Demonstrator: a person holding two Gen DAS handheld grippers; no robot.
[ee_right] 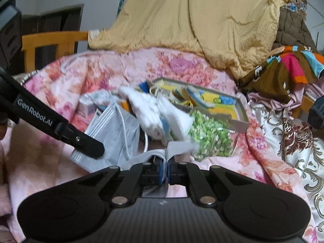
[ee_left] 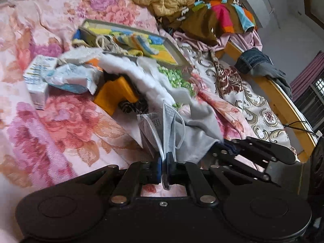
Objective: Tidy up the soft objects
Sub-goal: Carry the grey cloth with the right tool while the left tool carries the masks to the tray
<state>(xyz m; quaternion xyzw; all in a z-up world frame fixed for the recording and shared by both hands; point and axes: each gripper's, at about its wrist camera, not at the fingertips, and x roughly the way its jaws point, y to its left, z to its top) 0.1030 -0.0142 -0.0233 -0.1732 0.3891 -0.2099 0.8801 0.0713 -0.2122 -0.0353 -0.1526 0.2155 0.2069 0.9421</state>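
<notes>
My left gripper (ee_left: 163, 163) is clamped on the edge of a grey face mask (ee_left: 168, 125); my right gripper (ee_right: 166, 167) is pinched on what looks like the mask's other edge or a thin white fabric, too blurred to say which. The mask hangs just in front of the shallow tray (ee_left: 172, 49) of coloured cloths on the floral bed cover (ee_left: 60, 129). I'd keep both grips firm, lift evenly so the ear loops clear the white fluff (ee_left: 129, 70) beside the tray, then carry it toward the tray.
</notes>
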